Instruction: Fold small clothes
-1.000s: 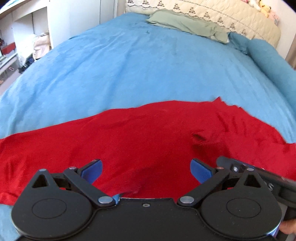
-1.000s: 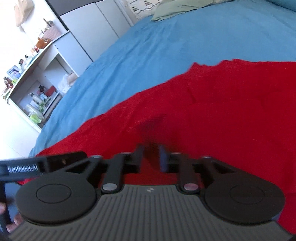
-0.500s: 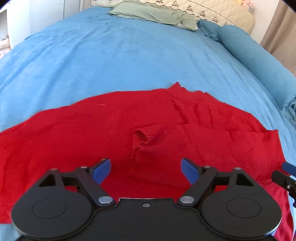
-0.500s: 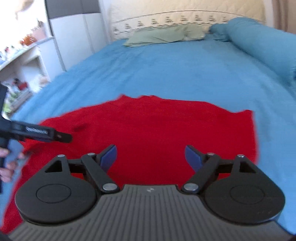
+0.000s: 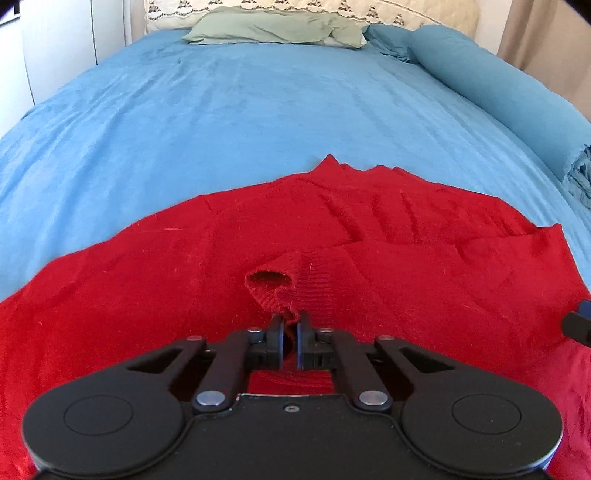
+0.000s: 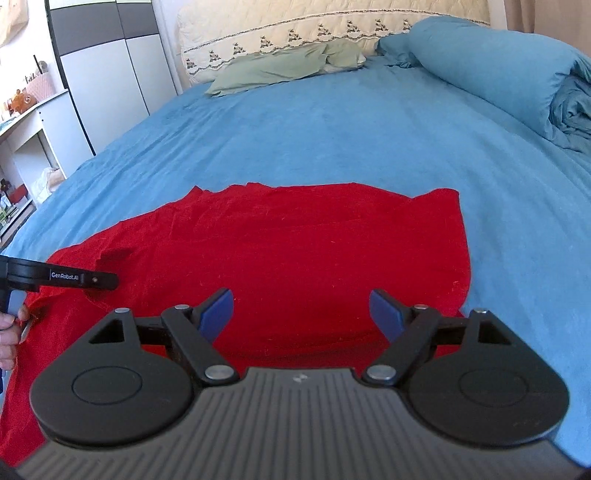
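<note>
Fuzzy red knit sweater (image 5: 369, 280) with ribbed cuff (image 5: 295, 291); velvety matt blue bedspread (image 5: 258, 110); matt black plastic tool (image 5: 290, 332)

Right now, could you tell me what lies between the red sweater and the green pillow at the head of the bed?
Only bare blue bedspread lies between the red sweater and the green pillow; both wrist views show that stretch.

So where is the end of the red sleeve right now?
In the left wrist view the sleeve cuff lies folded across the middle of the red sweater on the blue bedspread, its near edge pinched in the left gripper.
</note>
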The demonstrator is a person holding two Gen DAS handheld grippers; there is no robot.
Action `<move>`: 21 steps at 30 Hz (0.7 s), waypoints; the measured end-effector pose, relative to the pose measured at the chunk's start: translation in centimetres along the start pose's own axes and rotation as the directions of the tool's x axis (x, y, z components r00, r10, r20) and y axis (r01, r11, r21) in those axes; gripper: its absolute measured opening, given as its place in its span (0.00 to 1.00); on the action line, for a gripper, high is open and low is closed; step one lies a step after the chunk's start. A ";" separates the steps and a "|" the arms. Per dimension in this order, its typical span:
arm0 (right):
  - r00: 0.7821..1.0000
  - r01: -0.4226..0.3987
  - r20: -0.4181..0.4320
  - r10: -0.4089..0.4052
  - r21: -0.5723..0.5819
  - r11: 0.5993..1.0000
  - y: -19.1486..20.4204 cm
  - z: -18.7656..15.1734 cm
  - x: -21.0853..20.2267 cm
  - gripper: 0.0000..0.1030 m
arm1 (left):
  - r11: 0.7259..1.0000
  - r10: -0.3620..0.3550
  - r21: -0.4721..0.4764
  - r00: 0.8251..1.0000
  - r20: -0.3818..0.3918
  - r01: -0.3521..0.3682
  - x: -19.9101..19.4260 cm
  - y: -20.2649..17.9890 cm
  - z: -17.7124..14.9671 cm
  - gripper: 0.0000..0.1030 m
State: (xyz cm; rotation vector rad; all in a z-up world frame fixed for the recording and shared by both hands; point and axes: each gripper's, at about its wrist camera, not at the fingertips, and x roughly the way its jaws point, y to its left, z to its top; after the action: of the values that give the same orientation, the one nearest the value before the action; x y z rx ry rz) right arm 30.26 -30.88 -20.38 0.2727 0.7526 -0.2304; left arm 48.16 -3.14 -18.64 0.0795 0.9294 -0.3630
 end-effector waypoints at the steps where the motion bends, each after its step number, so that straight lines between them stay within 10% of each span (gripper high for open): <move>1: 1.000 0.002 0.000 -0.002 -0.001 1.000 0.0 0.0 0.0 0.94 | 1.000 0.003 0.002 1.000 0.004 -0.003 -0.1 0.0 0.0 0.05; 18: 0.999 -0.040 -0.019 0.040 0.021 0.999 0.0 -1.6 -1.1 0.94 | 0.991 0.133 -0.033 0.988 0.076 -0.131 -3.4 4.8 -1.1 0.06; 20: 0.999 -0.034 -0.025 0.035 0.029 0.999 -0.2 -1.8 -1.0 0.94 | 0.988 0.155 -0.031 0.985 0.078 -0.153 -3.3 4.6 -1.4 0.17; 21: 0.999 -0.030 -0.026 0.031 0.030 0.999 -0.4 -1.8 -1.0 0.94 | 0.984 0.174 -0.040 0.981 0.082 -0.171 -3.4 4.5 -1.4 0.38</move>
State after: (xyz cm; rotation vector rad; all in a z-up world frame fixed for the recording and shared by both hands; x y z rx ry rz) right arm 28.32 -30.53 -20.97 0.3153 0.7713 -0.2093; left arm 46.76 2.33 -17.18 0.1126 0.8368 -0.1886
